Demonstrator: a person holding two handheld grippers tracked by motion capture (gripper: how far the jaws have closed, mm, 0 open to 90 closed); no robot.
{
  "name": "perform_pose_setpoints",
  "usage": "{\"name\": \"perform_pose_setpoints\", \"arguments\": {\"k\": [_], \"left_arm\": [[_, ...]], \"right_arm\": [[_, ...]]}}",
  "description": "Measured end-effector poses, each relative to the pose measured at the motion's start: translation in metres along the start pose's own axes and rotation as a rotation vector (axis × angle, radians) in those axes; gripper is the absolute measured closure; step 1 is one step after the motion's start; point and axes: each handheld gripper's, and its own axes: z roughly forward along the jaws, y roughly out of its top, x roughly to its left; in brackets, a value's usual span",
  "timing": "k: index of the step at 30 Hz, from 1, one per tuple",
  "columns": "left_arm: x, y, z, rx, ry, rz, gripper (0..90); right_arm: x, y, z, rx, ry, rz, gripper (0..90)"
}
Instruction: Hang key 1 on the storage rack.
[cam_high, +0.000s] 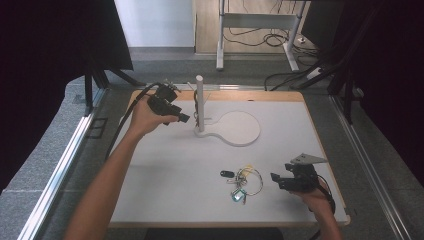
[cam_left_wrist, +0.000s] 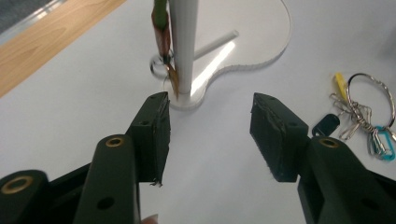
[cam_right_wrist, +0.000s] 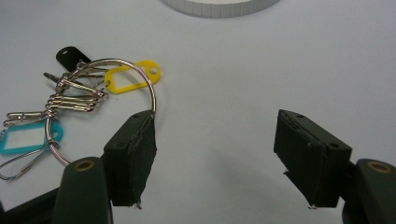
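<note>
A white post (cam_high: 200, 102) rises from a white stand whose round base (cam_high: 240, 127) lies at the table's middle back. A narrow green and brown tag (cam_left_wrist: 163, 32) with a small ring hangs close beside the post (cam_left_wrist: 183, 42). My left gripper (cam_high: 182, 118) is just left of the post, open, and nothing sits between its jaws (cam_left_wrist: 210, 135). A large metal key ring (cam_high: 248, 181) with clips and yellow (cam_right_wrist: 128, 78), teal (cam_right_wrist: 23, 138) and black (cam_right_wrist: 70, 55) tags lies near the front. My right gripper (cam_high: 275, 179) rests right of it, open (cam_right_wrist: 217, 158), its left fingertip over the ring's edge (cam_right_wrist: 126, 88).
The white mat (cam_high: 165, 165) covers a wood-edged table (cam_high: 150, 95). Metal rails run along both sides of the table. A desk frame with cables (cam_high: 260, 35) stands far behind. The stand's base rim (cam_right_wrist: 219, 7) lies ahead of the right gripper.
</note>
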Motion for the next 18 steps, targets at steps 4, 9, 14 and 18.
{"name": "perform_pose_setpoints", "arguments": {"k": [4, 9, 14, 18], "left_arm": [[-0.011, -0.011, -0.005, -0.014, -0.01, 0.016, 46.6], [-0.021, -0.031, -0.008, -0.038, -0.006, 0.031, 46.1], [-0.026, -0.058, -0.008, -0.077, -0.001, 0.02, 46.0], [-0.031, -0.077, -0.007, -0.084, -0.001, 0.018, 45.6]], "right_arm": [[0.002, 0.0, 0.0, 0.002, 0.005, -0.006, 29.5], [0.001, 0.001, -0.001, -0.002, 0.004, -0.006, 29.5], [0.0, 0.0, -0.002, -0.005, 0.001, -0.002, 29.5], [0.0, 0.0, 0.0, 0.002, 0.0, 0.002, 29.5]]}}
